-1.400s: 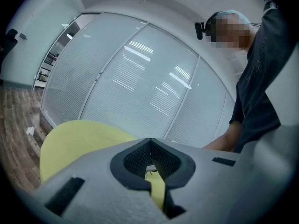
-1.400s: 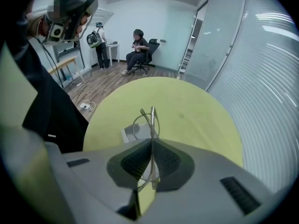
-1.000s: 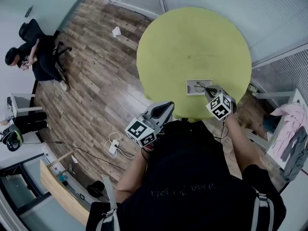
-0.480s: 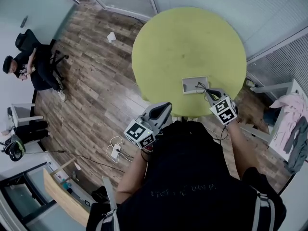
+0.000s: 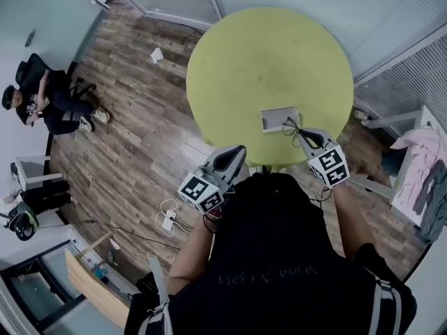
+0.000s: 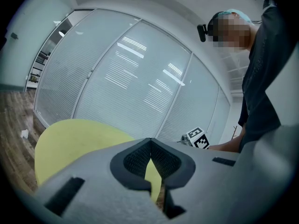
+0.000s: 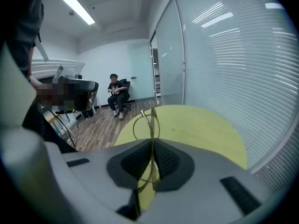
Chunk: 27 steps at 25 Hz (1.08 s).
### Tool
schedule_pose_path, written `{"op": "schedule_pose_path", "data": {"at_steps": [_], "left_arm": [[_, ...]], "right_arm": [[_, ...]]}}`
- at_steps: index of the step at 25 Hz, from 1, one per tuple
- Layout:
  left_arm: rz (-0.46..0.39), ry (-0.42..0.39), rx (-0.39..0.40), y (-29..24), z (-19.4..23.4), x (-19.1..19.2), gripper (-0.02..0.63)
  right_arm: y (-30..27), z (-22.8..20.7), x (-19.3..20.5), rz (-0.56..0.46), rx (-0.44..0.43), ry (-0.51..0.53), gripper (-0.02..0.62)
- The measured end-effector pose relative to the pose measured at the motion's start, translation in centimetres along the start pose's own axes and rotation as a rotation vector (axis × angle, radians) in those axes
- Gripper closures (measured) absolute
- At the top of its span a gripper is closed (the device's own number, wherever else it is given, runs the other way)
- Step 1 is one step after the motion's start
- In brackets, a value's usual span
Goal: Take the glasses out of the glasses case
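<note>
Head view: round yellow-green worktop (image 5: 265, 54) on a wood-plank floor (image 5: 140, 124). 1 glasses case (image 5: 278, 117), rectangular and pale, lies open on the near right part of the worktop.

Right tongs (image 5: 299, 132): tips sit at the case's near right corner, marker cube toward the person. In the right gripper view the right tongs (image 7: 152, 146) are closed on the glasses (image 7: 148, 120). The thin gold wire frame is pinched edge-on between the 2 dark ribbed pads (image 7: 168, 160). 1 lens ring and part of the frame stand out past the tips, over the worktop (image 7: 201, 129). In the head view the glasses (image 5: 288, 125) show as thin dark wire just beside the case's right end. Contact between frame and case: cannot be judged.

Left tongs (image 5: 236, 153): at the near edge of the worktop, well apart from the case. In the left gripper view the left tongs (image 6: 149, 150) are closed, pads meeting at the tip, nothing between them. The worktop (image 6: 70, 139) shows through the slot below the pads.

Surroundings: 1 seated person (image 5: 49, 103) at the far left of the room, also seen in the right gripper view (image 7: 117, 94). 1 white power strip (image 5: 166, 213) with cables on the floor.
</note>
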<state>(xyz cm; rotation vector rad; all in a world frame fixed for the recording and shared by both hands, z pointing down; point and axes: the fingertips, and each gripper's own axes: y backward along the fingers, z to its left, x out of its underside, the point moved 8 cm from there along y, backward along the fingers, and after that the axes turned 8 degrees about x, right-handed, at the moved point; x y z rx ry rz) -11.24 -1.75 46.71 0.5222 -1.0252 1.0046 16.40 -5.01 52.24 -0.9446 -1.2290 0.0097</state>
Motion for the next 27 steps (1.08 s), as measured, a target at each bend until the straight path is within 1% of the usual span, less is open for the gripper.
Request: {"op": "schedule_pose_path", "data": {"at_steps": [6,8,11,13,16,18,22,24,27], "left_arm": [[0.001,0.003,-0.017,0.5,0.0,0.2,0.594],[0.001,0.005,-0.018,0.7,0.0,0.3,0.595],[0.01,0.013,-0.012,0.9,-0.1,0.7,0.594],[0.01,0.019,-0.009,0.9,-0.1,1.0,0.594],[0.013,0.026,0.003,0.7,-0.1,1.2,0.594],[0.013,0.028,0.008,0.6,-0.1,1.3,0.594],[-0.003,0.029,-0.001,0.6,0.1,1.2,0.594],[-0.006,0.031,-0.005,0.6,0.3,1.1,0.595],[-0.005,0.03,-0.006,0.6,0.9,1.0,0.594]], "right_arm": [[2.2,0.3,-0.4,-0.071,0.003,-0.081,0.565],[2.8,0.5,-0.8,-0.107,-0.002,-0.093,0.565],[3.7,1.0,-1.2,-0.189,-0.017,-0.093,0.565],[4.1,1.4,-1.4,-0.22,-0.03,-0.096,0.565],[4.7,1.9,-1.7,-0.267,-0.052,-0.136,0.565],[5.2,2.3,-1.8,-0.295,-0.057,-0.14,0.565],[6.0,2.7,-2.2,-0.324,-0.044,-0.128,0.565],[6.0,2.6,-2.4,-0.331,-0.03,-0.133,0.565],[5.7,2.4,-2.6,-0.331,-0.031,-0.145,0.565]]}}
